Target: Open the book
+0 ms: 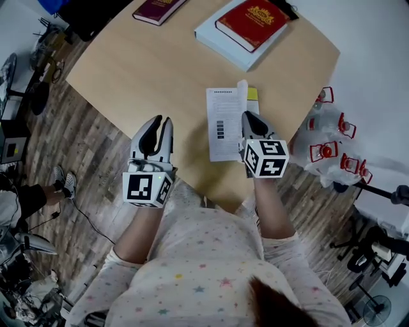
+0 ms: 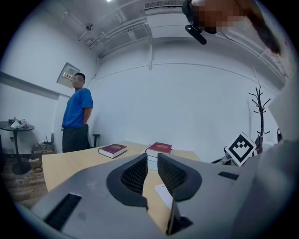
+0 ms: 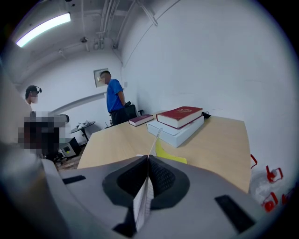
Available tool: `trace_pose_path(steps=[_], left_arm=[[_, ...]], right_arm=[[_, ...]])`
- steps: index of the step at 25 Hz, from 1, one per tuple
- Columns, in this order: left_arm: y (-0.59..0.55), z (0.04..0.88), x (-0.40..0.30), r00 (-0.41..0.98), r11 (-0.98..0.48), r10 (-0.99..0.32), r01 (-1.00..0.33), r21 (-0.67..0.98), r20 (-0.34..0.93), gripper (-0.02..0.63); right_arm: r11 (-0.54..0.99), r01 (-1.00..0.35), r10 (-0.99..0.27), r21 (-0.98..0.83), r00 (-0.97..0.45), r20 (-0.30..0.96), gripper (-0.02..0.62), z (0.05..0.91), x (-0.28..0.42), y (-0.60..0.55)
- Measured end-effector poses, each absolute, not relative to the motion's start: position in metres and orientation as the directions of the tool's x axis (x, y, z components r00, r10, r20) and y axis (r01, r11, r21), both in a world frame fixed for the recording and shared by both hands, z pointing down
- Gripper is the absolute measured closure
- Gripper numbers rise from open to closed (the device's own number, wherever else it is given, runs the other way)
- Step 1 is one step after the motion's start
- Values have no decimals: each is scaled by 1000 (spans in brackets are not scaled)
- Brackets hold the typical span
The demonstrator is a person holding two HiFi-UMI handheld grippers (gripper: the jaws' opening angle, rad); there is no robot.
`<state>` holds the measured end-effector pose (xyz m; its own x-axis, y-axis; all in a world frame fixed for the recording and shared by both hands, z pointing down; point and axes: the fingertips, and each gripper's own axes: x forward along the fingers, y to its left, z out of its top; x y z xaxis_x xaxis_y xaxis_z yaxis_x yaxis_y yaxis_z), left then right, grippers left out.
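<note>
Head view, looking down over the wooden table: my right gripper is clamped on a single white page of the thin booklet. The booklet lies open near the table's near edge, its printed sheet flat on the left and a strip of yellow cover showing beside the raised leaf. Right gripper view shows the jaws closed together with that page standing on edge between the pads, running up and away from them. My left gripper hovers at the table's near edge, to the left of the booklet and apart from it. Left gripper view shows its jaws parted by a narrow gap with nothing between them. At the table's far side a red hardback rests on a thicker white book, and a maroon book lies alone to their left. Beyond the table a person in a blue shirt stands by the wall. On the floor to my right sits a pack of clear bottles with red caps.
</note>
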<state>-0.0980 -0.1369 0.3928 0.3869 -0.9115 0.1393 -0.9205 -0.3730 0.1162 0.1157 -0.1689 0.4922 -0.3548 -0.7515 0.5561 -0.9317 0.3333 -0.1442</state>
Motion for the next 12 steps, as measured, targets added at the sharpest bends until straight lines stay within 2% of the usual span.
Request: trace_pose_path(steps=[12], left_arm=[[-137,388,-70,426,-414,-895,-904,107,134,543]], right_arm=[[284,-950,-784,-131,-308,539,589,476,172,-168]])
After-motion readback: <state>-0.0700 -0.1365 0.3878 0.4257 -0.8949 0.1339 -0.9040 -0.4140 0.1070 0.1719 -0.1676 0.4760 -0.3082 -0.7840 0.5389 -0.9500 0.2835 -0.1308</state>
